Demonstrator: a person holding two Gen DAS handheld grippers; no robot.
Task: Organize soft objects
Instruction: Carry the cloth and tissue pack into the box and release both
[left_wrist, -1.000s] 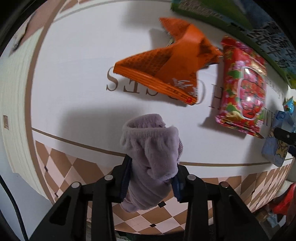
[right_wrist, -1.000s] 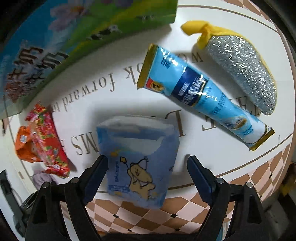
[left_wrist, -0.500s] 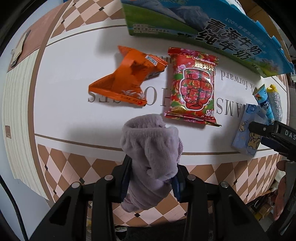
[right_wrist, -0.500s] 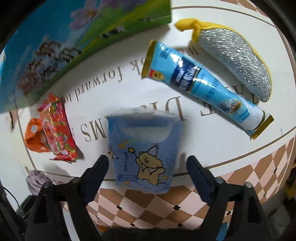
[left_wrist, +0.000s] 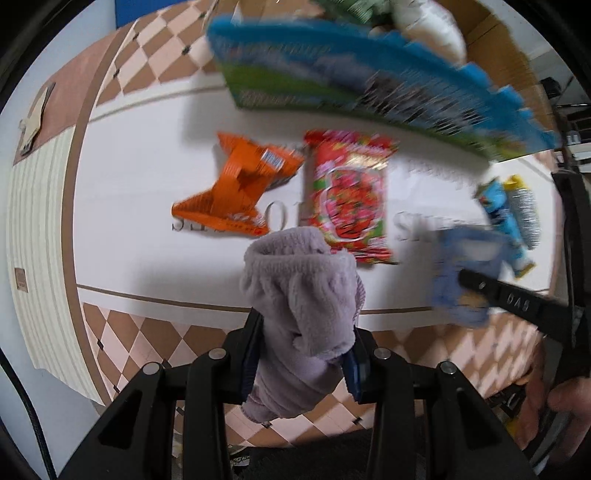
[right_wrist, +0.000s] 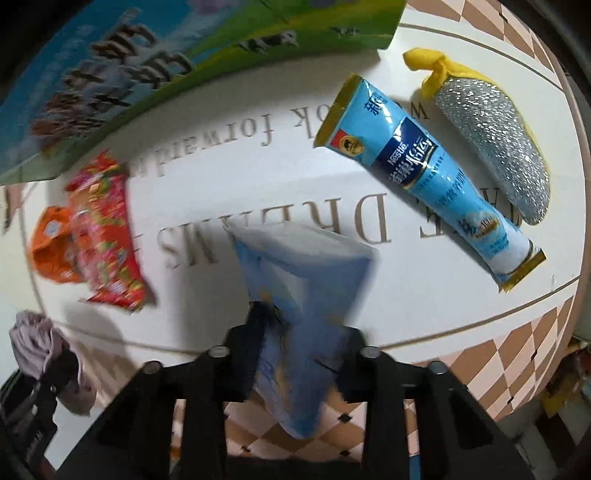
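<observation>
My left gripper (left_wrist: 304, 356) is shut on a lilac fleece cloth (left_wrist: 301, 291) and holds it above the table's front edge. My right gripper (right_wrist: 303, 341) is shut on a blue tissue pack (right_wrist: 301, 295) with a cartoon bear, lifted off the table; the pack also shows in the left wrist view (left_wrist: 465, 273). An orange wrapper (left_wrist: 240, 192) and a red snack bag (left_wrist: 349, 195) lie on the white tablecloth (left_wrist: 147, 192) ahead of the left gripper. A light-blue Nestle tube (right_wrist: 424, 170) and a silver-and-yellow scrubber (right_wrist: 495, 136) lie to the right.
A blue-and-green milk carton box (left_wrist: 362, 88) stands open at the back of the table; it also shows in the right wrist view (right_wrist: 147, 70). The table's checkered border (left_wrist: 147, 343) runs along the front edge. The left gripper with the cloth (right_wrist: 40, 350) shows at the right wrist view's lower left.
My right gripper has shut on the blue tissue pack and lifted it. My left gripper has drawn back and up with the lilac cloth, bringing the box into view.
</observation>
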